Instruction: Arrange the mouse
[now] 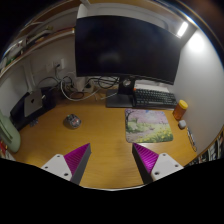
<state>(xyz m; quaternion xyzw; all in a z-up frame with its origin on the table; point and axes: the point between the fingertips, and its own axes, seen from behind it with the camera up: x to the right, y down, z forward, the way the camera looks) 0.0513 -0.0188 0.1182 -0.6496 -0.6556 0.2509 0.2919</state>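
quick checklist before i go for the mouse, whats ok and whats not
1. Mouse in view, on the desk beyond the left finger: ok
2. Hand-held gripper open, nothing between the fingers: ok
3. Bare desk between fingers and mouse: ok
4. Gripper lined up with mouse: not ok, mouse sits off to the left
5. Mousepad free of things: ok
6. Which way the mouse points: cannot tell

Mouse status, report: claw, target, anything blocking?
Claw open, empty, above the desk. Mouse sits on bare desk, beyond the left finger, away from the mouse pad. Path to it looks clear.
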